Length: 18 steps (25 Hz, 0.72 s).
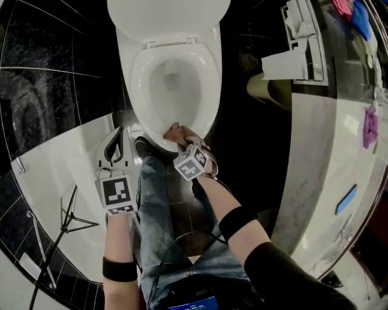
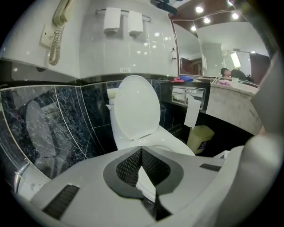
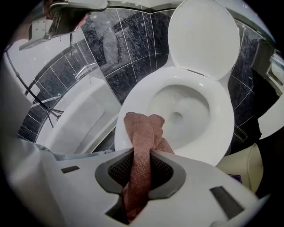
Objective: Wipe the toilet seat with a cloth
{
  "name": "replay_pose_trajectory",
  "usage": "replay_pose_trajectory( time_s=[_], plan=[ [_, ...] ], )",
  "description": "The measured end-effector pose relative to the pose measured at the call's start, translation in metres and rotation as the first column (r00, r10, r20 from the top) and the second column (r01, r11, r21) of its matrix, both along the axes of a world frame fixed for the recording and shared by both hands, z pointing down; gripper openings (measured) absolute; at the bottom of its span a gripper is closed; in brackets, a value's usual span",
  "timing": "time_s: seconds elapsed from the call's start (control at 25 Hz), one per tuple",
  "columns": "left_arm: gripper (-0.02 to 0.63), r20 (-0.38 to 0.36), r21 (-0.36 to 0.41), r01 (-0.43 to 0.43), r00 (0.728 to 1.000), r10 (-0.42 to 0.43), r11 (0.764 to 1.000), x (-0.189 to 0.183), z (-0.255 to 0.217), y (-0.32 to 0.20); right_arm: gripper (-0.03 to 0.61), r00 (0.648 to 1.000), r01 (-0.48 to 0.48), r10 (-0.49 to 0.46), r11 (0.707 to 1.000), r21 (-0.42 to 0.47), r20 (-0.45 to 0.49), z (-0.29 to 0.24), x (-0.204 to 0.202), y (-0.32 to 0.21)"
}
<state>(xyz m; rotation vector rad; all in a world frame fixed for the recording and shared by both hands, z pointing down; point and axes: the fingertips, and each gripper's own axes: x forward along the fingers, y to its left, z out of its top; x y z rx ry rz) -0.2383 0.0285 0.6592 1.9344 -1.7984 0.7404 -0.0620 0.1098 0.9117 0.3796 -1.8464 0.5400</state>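
R gripper jaws clamp pink-brown terry cloth mid-bunch; prob. soft, limp, loose end flops ahead. L gripper closed, empty.

Dark marbled wall tiles fill the lower left of the left gripper view, under a white wall bearing a corded phone and folded towels. At upper right, ceiling spotlights shine above a mirror, with a yellowish bin lower down. In the head view a white bathtub lies left, a pale marble counter right.
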Motion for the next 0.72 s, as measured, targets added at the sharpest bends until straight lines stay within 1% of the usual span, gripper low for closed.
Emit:
replay_pose_trajectory(
  time_s=[0.08, 0.24, 0.32, 0.36, 0.44, 0.52, 0.6, 0.64, 0.72],
  plan=[
    [0.0, -0.008, -0.001, 0.03, 1.0, -0.03, 1.0, -0.008, -0.002, 0.003, 0.101, 1.0, 0.021, -0.021, 1.0, -0.003, 0.01, -0.003, -0.015, 0.014],
    [0.0, -0.003, 0.008, 0.035, 0.999, -0.035, 0.999, -0.021, -0.003, 0.007, 0.101, 0.994, 0.107, -0.105, 0.991, -0.084, 0.033, 0.003, -0.043, 0.053],
    [0.0, -0.01, 0.008, 0.053, 0.999, -0.053, 0.999, -0.026, -0.004, 0.009, 0.101, 0.995, 0.1, -0.097, 0.99, -0.097, 0.035, 0.002, -0.05, 0.058],
    [0.0, -0.01, 0.009, 0.051, 0.999, -0.051, 0.999, -0.029, -0.005, 0.01, 0.101, 0.995, 0.089, -0.086, 0.992, -0.084, 0.044, -0.003, -0.054, 0.053],
    [0.0, -0.014, 0.009, 0.049, 0.999, -0.049, 0.999, -0.035, -0.004, 0.012, 0.101, 0.995, 0.068, -0.064, 0.997, -0.046, 0.082, -0.016, -0.065, 0.035],
    [0.0, -0.021, 0.004, 0.059, 0.998, -0.059, 0.998, -0.043, -0.001, 0.014, 0.103, 0.99, 0.036, -0.037, 0.999, 0.01, 0.133, -0.033, -0.077, 0.002],
    [0.0, -0.036, -0.002, 0.082, 0.996, -0.082, 0.997, -0.048, 0.001, 0.014, 0.104, 0.982, -0.022, 0.007, 0.997, 0.079, 0.187, -0.05, -0.088, -0.046],
    [0.0, -0.037, -0.001, 0.078, 0.996, -0.078, 0.997, -0.049, 0.002, 0.012, 0.104, 0.977, -0.06, 0.035, 0.992, 0.111, 0.212, -0.058, -0.093, -0.073],
    [0.0, -0.021, 0.007, 0.033, 0.999, -0.032, 0.999, -0.049, 0.003, 0.009, 0.106, 0.964, -0.136, 0.089, 0.975, 0.179, 0.249, -0.071, -0.103, -0.13]
  ],
)
